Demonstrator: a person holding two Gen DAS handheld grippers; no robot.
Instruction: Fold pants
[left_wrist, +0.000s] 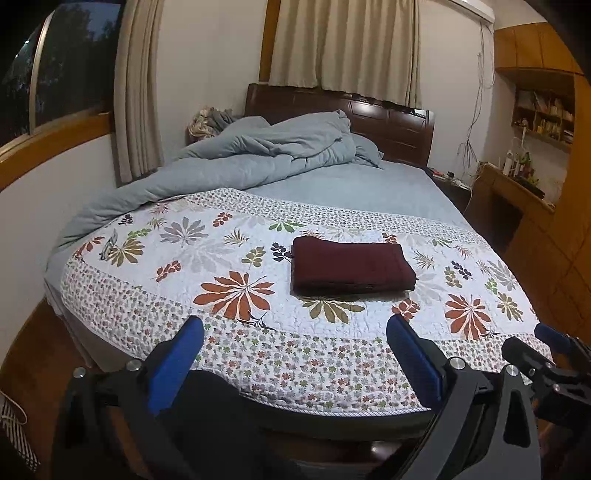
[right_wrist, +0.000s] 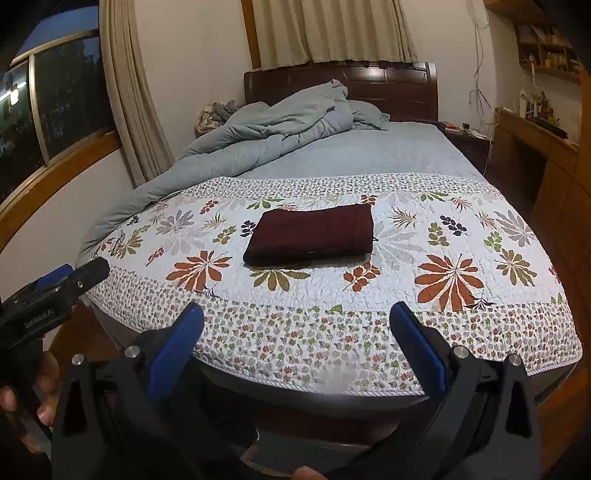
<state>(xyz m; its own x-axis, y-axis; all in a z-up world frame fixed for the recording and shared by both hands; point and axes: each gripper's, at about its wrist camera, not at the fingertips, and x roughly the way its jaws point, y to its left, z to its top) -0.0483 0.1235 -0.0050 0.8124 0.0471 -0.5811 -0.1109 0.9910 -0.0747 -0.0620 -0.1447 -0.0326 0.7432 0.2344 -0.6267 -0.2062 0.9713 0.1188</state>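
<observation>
and there it is, the pants (left_wrist: 351, 266) sit as a neat dark maroon rectangle in the middle of the floral quilt (left_wrist: 207, 317), stacked in several layers with squared edges, so by the look of it the folding is done or very nearly so. your left gripper (left_wrist: 295, 343) hangs back at the foot of the bed with its blue-padded jaws spread wide and nothing between them, well apart from the bundle. your right gripper (right_wrist: 297, 328) is the same story, jaws wide apart, empty, off the cloth. if anything is left, i'd say it's only a tidy-up: a small dark tag or cord end pokes out at the right edge of the stack, and the near edge shows layered lips you could square off. the fabric looks soft and thick, faintly ribbed, holding its shape without springing open. the quilt under it is puckered, stitched cotton with rust and olive leaf prints, a grippy surface. behind it the grey-blue duvet (right_wrist: 280, 122) lies crumpled toward the dark wooden headboard (right_wrist: 391, 88).
</observation>
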